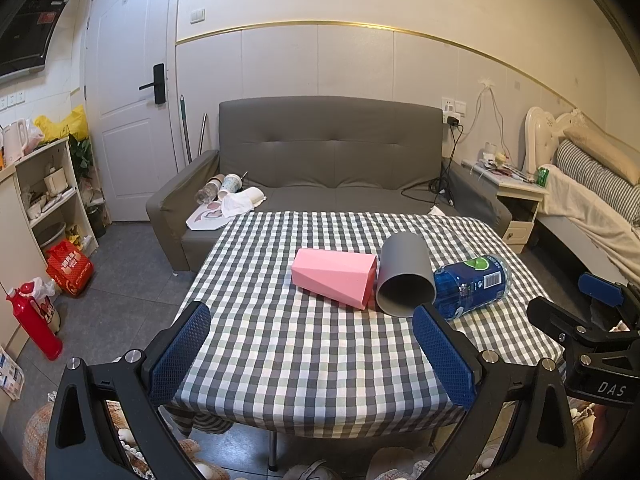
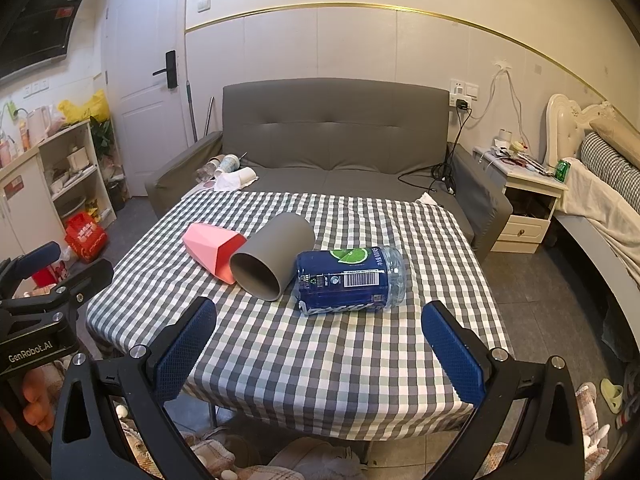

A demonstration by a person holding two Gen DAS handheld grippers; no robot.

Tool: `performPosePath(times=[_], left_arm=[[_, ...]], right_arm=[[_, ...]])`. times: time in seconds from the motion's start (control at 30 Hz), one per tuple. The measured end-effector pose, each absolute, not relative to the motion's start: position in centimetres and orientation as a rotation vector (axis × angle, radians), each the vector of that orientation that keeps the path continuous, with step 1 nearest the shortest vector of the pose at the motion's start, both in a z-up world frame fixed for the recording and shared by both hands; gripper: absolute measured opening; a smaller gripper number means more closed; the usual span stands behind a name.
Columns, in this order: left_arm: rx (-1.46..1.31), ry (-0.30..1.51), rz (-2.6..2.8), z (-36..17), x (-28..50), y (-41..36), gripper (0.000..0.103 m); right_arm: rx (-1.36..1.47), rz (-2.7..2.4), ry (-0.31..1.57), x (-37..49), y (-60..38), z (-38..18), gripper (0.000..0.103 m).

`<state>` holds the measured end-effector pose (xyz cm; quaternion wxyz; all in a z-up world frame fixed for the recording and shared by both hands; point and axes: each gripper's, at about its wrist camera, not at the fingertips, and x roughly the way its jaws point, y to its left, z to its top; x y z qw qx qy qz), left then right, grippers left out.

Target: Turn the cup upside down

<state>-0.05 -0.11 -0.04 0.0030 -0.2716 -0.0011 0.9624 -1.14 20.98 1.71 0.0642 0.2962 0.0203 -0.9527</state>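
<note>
Grey cup (image 2: 266, 258) lies on its side on the checked table (image 2: 320, 360), mouth toward the cameras, lodged between a pink faceted cup (image 2: 212, 246) and a blue-labelled bottle (image 2: 350, 280), both also lying down, touching or nearly touching each. Left tool (image 1: 312, 354) and right tool (image 2: 320, 350) hover at the near table edge, jaws wide apart, gripping nothing.

Evenly lit indoor room under soft, slightly cool light; shadows on the checked tablecloth (image 1: 304, 344) are faint and short; both fisheye views bend walls and edges strongly, with dark corners; centre sharp, the near foreground a little soft; no harsh glare.
</note>
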Motion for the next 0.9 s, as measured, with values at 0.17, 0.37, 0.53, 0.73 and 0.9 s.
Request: performPosePath(times=[0.17, 0.37, 0.53, 0.73, 0.9], left_arm=[[-0.851, -0.004, 3.018, -0.15, 0.02, -0.13, 0.103], [-0.854, -0.002, 3.017, -0.12, -0.03, -0.14, 0.103], [-0.855, -0.003, 3.017, -0.11, -0.05, -0.12, 0.103], [-0.857, -0.001, 3.018, -0.28, -0.02, -0.07, 0.103], [-0.858, 0.001, 3.019, -0.29, 0.01, -0.12, 0.103]], right_arm=[[0.896, -2.873, 0.067, -1.31, 20.69, 1.24, 0.103], [0.898, -2.871, 0.068, -1.31, 20.68, 1.24, 0.103], [0.899, -2.87, 0.067, -1.38, 20.71, 0.97, 0.103], [0.899, -2.868, 0.066, -1.4, 20.72, 0.97, 0.103], [0.901, -2.867, 0.067, -1.39, 20.69, 0.92, 0.103]])
